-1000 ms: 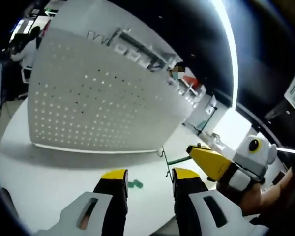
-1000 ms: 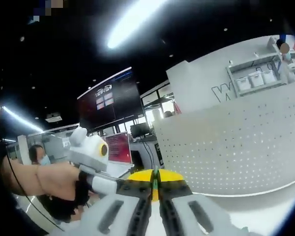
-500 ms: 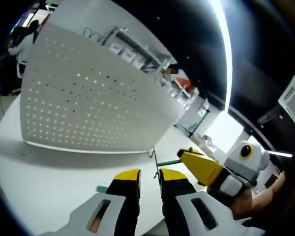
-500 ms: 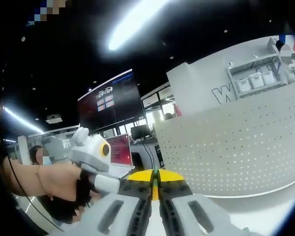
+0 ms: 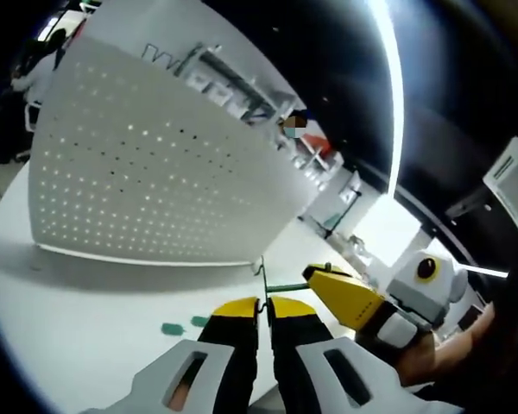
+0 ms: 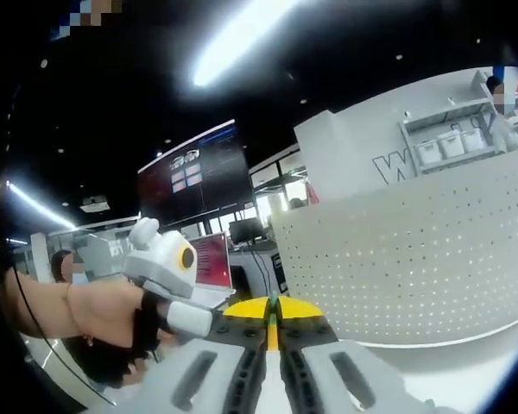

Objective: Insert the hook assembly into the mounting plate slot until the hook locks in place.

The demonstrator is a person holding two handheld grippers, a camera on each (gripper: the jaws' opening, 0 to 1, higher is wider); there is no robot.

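Green and thin, the hook assembly (image 5: 287, 285) lies crosswise between the two grippers' yellow tips, its bent end rising just above the left gripper (image 5: 263, 308). Both the left gripper and the right gripper (image 6: 273, 313) are clenched on it. Behind stands the perforated white mounting plate (image 5: 147, 172) upright on the table (image 5: 78, 310).

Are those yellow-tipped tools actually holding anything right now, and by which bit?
The right tool grips a thin green hook by one end. The left tool has shut on the hook's other, bent end.
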